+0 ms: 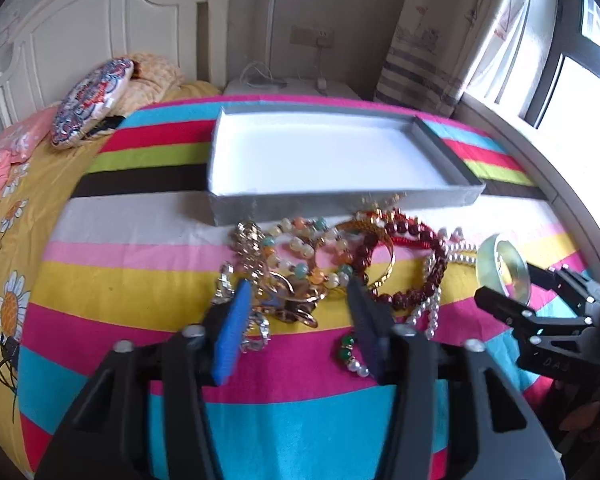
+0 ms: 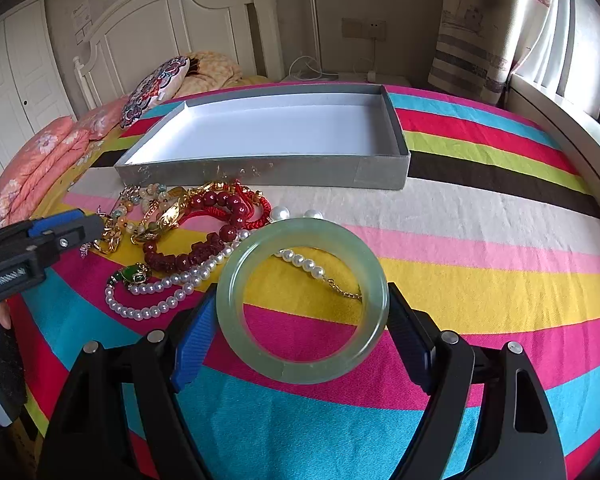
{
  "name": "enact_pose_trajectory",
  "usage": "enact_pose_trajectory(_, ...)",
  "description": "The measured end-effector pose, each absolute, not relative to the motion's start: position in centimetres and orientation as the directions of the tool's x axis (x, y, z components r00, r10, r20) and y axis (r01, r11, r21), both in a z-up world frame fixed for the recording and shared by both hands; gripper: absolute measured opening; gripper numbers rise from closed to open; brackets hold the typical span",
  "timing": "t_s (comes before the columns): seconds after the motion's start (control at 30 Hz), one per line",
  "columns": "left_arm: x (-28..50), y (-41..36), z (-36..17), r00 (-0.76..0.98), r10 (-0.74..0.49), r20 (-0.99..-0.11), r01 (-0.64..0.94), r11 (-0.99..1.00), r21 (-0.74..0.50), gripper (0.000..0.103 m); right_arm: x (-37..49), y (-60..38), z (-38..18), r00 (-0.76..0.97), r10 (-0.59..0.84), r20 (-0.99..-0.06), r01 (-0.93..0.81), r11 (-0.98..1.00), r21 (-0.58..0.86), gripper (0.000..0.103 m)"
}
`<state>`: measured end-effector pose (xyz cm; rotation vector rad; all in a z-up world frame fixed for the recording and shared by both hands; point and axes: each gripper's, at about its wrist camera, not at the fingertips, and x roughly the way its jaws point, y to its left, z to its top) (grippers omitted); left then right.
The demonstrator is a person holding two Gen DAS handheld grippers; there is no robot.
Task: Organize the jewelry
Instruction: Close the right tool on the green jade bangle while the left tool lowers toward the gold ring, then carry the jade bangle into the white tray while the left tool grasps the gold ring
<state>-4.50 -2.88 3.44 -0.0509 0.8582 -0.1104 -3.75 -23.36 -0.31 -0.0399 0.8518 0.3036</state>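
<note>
R claw [image 2: 302,320] grips a pale green jade bangle [image 2: 302,300] across its width, blue pads pressed on both outer sides; the ring is lifted off the striped bedspread [image 2: 480,240], tilted toward the camera. Seen from the L wrist view, the same bangle [image 1: 502,270] sits at far right between the R claw's black fingers [image 1: 512,312].

L claw [image 1: 296,300] stands part open, pads not pressing anything; it's low over the near-left edge of the jewelry pile [image 1: 332,264], w/ gold chain pieces [image 1: 284,296] lying between its fingers. Can't tell if the tips touch them.

Pile lies on the bed just in front of the grey box [image 2: 268,168]: dark red bead bracelet [image 2: 204,236], red cord bracelet [image 2: 252,204], pastel bead bracelet [image 1: 312,248], gold bangle [image 1: 380,248], pearl strand [image 2: 160,300] w/ a green stone pendant [image 2: 134,274]. One end of the pearl strand runs under the lifted bangle.

Box is a shallow tray, white inside, nothing in it, near wall close to the pile.

Patterned cushion [image 2: 156,88] & white headboard [image 2: 172,24] behind.
</note>
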Motion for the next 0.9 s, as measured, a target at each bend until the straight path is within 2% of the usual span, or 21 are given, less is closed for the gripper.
enact_pose_trajectory(0.03,-4.4,-3.1,3.2,0.652,-0.101,-0.752,0.077,0.995,-0.067,0.036,-3.7,-23.4,-0.3,0.618,0.249,-0.746,-0.279,0.956,0.088,0.078)
enact_pose_trajectory(0.13,-4.9,-3.2,3.2,0.678,-0.111,-0.726,0.092,0.994,-0.066,0.029,-3.6,-23.4,-0.3,0.618,0.251,-0.745,-0.279,0.956,0.09,0.078)
enact_pose_trajectory(0.23,-6.2,-3.8,4.0,0.712,-0.112,-0.693,0.135,0.991,-0.022,0.0,-3.7,-23.5,-0.3,0.62,0.254,-0.743,-0.281,0.955,0.092,0.078)
enact_pose_trajectory(0.4,-7.4,-3.0,5.1,0.718,-0.157,-0.678,0.165,0.985,-0.053,0.0,-3.8,-23.4,-0.3,0.623,0.255,-0.74,-0.285,0.954,0.09,0.078)
enact_pose_trajectory(0.43,-7.3,-3.1,5.1,0.712,-0.158,-0.684,0.168,0.984,-0.053,0.006,-3.9,-23.4,-0.3,0.623,0.254,-0.74,-0.284,0.955,0.089,0.078)
enact_pose_trajectory(0.47,-7.2,-3.2,5.1,0.711,-0.152,-0.686,0.166,0.985,-0.046,0.028,-3.9,-23.4,-0.3,0.623,0.253,-0.74,-0.283,0.955,0.089,0.078)
enact_pose_trajectory(0.5,-7.4,-3.3,5.1,0.714,-0.147,-0.685,0.165,0.986,-0.04,0.043,-3.9,-23.4,-0.3,0.623,0.253,-0.74,-0.282,0.955,0.089,0.078)
enact_pose_trajectory(0.53,-7.5,-3.5,5.1,0.722,-0.144,-0.677,0.168,0.985,-0.031,0.063,-3.9,-23.4,-0.3,0.623,0.253,-0.741,-0.283,0.955,0.089,0.078)
enact_pose_trajectory(0.7,-6.0,-4.5,3.7,0.691,-0.121,-0.712,0.182,0.983,0.011,0.064,-3.8,-23.4,-0.3,0.622,0.251,-0.742,-0.282,0.956,0.087,0.078)
enact_pose_trajectory(0.73,-5.4,-4.6,3.1,0.671,-0.115,-0.733,0.185,0.983,0.015,0.062,-3.8,-23.5,-0.3,0.622,0.252,-0.741,-0.282,0.955,0.088,0.078)
enact_pose_trajectory(0.8,-4.8,-4.5,2.2,0.658,-0.09,-0.748,0.179,0.983,0.039,0.044,-3.8,-23.5,-0.2,0.622,0.256,-0.74,-0.284,0.954,0.092,0.078)
enact_pose_trajectory(0.83,-4.7,-4.4,1.9,0.649,-0.104,-0.754,0.19,0.981,0.028,0.033,-3.8,-23.5,-0.3,0.621,0.258,-0.74,-0.285,0.954,0.094,0.078)
enact_pose_trajectory(0.87,-4.7,-4.3,1.7,0.633,-0.138,-0.761,0.21,0.978,-0.003,0.015,-3.8,-23.5,-0.3,0.62,0.26,-0.741,-0.285,0.954,0.096,0.078)
enact_pose_trajectory(0.9,-4.7,-4.3,1.6,0.637,-0.14,-0.758,0.209,0.978,-0.005,0.014,-3.8,-23.5,-0.3,0.62,0.261,-0.74,-0.286,0.953,0.097,0.078)
